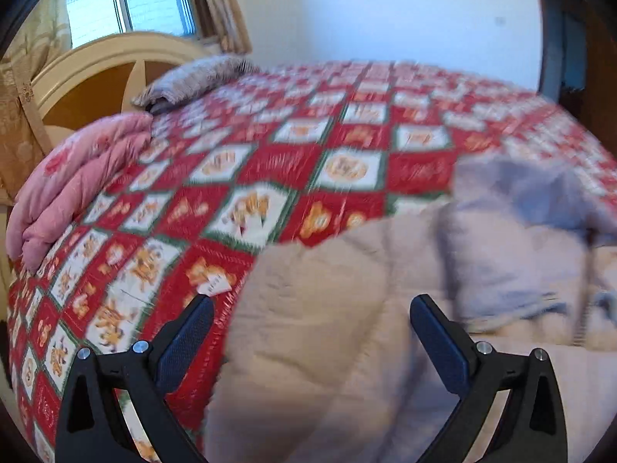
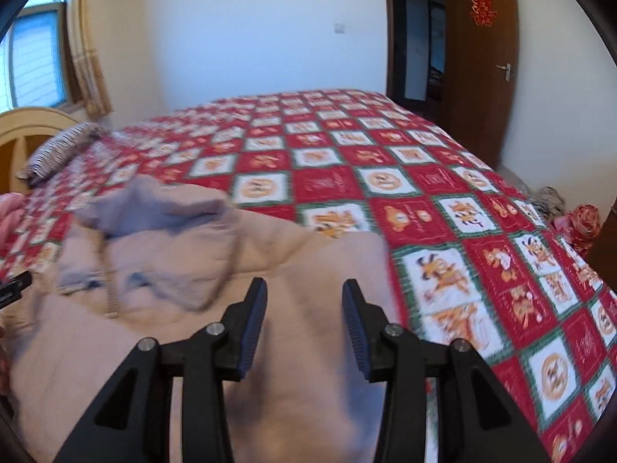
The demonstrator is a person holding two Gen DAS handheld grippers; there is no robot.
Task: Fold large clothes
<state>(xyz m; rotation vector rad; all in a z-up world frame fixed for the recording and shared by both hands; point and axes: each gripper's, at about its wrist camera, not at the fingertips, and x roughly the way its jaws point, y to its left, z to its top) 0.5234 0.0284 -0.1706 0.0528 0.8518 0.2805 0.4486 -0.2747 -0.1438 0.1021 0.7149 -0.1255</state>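
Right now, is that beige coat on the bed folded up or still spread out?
Spread out, not neatly folded. The beige coat lies loosely across the patterned bedspread, its grey-lined hood flopped open on top.

The bed point(image 2: 347, 177) is covered with a red, white and green checked bedspread point(image 1: 293, 162) with orange cartoon figures, and it reaches far ahead of both grippers. Just in front of the fingers lies a large beige padded garment point(image 2: 270, 270) (its greyish hood point(image 2: 162, 208) points away from the grippers), resting directly on the bedspread. Far to the left, near the headboard, lie a folded pink quilt point(image 1: 77, 193) and a striped pillow point(image 1: 193, 77).
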